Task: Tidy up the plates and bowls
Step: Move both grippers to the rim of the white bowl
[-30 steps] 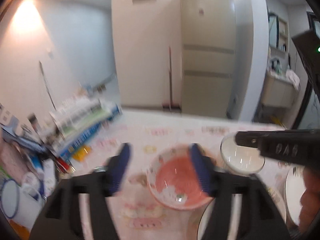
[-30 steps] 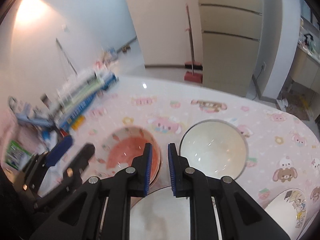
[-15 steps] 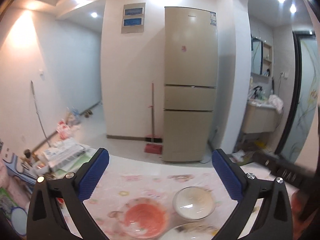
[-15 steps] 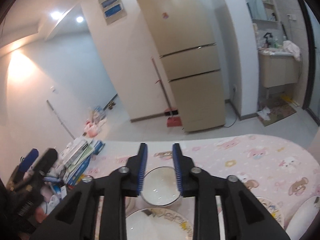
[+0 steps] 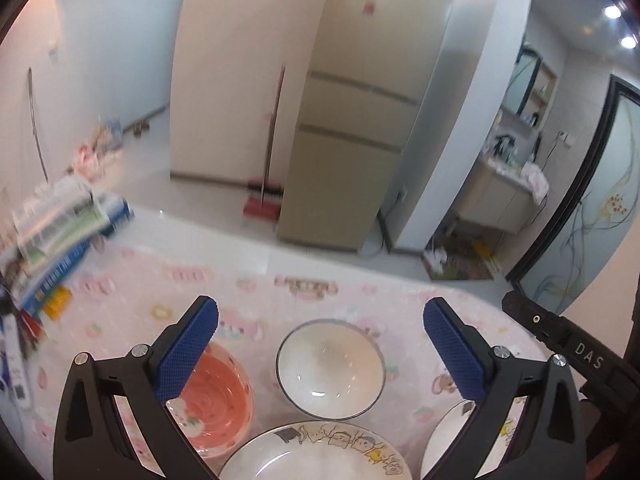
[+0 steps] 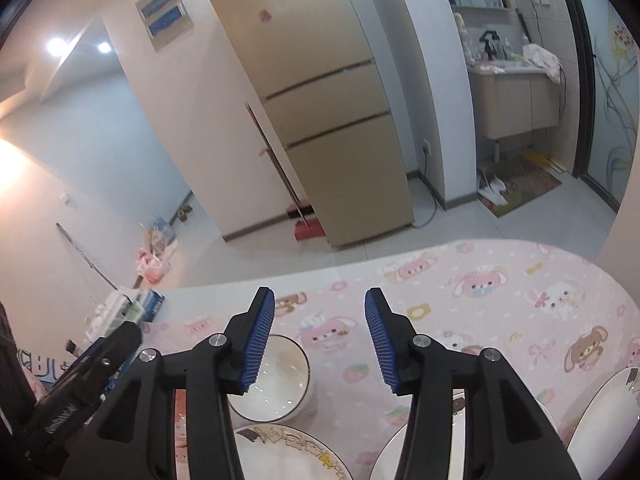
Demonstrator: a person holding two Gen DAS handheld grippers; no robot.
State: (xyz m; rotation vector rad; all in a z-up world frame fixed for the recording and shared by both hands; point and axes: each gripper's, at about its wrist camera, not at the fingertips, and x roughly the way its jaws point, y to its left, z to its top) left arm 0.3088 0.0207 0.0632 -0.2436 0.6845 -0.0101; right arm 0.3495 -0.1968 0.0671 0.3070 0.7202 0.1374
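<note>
A pink bowl (image 5: 218, 404) and a white bowl (image 5: 330, 368) sit side by side on the pink cartoon tablecloth (image 5: 260, 300). A white plate with cartoon drawings (image 5: 316, 456) lies in front of them, and another plate (image 5: 448, 436) lies to its right. My left gripper (image 5: 320, 344) is open wide and empty, held above the bowls. My right gripper (image 6: 320, 336) is open and empty above the white bowl (image 6: 272, 380) and the cartoon plate (image 6: 288, 456). Two more plates (image 6: 600, 424) lie at the lower right of the right wrist view.
Stacked boxes and clutter (image 5: 56, 232) crowd the table's left end. A beige fridge (image 5: 360, 120) and a red broom (image 5: 264, 200) stand beyond the table. The right gripper's body (image 5: 572, 356) shows at the right of the left wrist view.
Both grippers rose off the dishes and tilted up, then dipped back toward the table. The left opened wide from around the pink bowl. The right jaws opened from nearly shut.
</note>
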